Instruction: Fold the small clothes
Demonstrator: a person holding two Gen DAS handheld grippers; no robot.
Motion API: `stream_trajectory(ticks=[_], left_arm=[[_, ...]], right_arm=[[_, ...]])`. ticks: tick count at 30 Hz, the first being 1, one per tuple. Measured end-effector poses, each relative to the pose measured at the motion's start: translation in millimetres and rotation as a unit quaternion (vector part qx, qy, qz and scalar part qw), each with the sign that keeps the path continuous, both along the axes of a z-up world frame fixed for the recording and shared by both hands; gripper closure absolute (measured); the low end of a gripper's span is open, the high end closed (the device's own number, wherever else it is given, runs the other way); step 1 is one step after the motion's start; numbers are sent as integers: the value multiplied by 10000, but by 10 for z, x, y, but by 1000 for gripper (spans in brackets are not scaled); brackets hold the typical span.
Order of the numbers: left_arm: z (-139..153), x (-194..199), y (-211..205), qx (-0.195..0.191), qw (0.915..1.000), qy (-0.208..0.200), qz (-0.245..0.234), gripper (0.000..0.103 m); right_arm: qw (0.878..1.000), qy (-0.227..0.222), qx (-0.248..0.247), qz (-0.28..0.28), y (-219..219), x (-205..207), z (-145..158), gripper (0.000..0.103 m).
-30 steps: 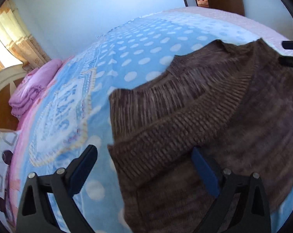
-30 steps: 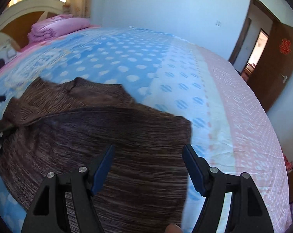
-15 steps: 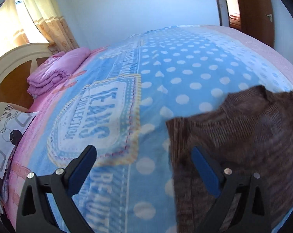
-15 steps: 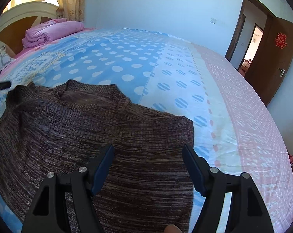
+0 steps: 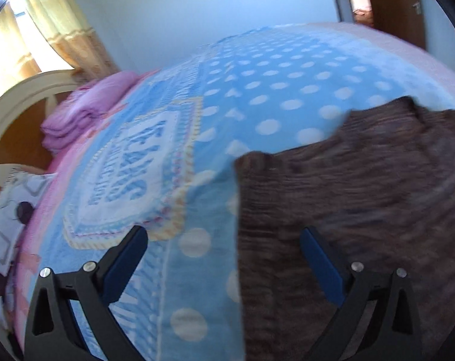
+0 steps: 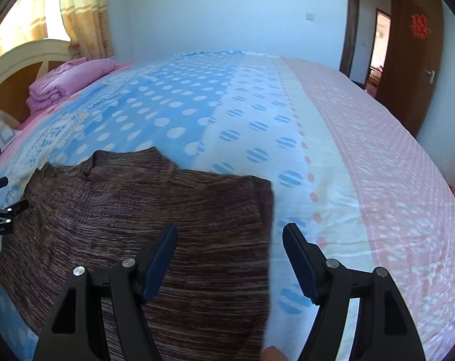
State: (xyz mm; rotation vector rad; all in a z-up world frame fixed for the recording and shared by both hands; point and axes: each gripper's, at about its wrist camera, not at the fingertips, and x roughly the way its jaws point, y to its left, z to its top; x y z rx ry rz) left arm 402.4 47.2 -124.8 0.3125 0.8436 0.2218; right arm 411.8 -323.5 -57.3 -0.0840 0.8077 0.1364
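I held my left gripper (image 5: 222,251) and right gripper (image 6: 229,248) spread wide with nothing between their fingers, above the brown knit sweater (image 6: 155,219) lying flat near the bedspread's (image 6: 257,114) front edge

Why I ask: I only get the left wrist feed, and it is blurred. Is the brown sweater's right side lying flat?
Observer: Yes. In the right wrist view the brown sweater has its right edge lying flat and straight on the bedspread.
Operator: Where is the right claw?
Observer: The right claw hangs open astride that edge, one finger over the knit and the other over the bedspread.
Operator: Which way does the collar point?
Observer: The collar points away from the right claw, toward the far side of the bed.
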Motion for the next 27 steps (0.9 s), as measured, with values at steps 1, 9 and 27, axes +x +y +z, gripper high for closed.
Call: stream_trajectory(ticks=[1,9,27], left_arm=[[-45,46,43,-37,9999,57,96,0],[-140,18,148,-369,9989,-53,294,0],[-152,90,255,-728,9967,-164,314,0]], right_arm=[[10000,33,-5,14,-19,11,-6,50],[9987,457,226,81,-69,271,-267,76],[9996,-89,-79,248,176,152,17,65]])
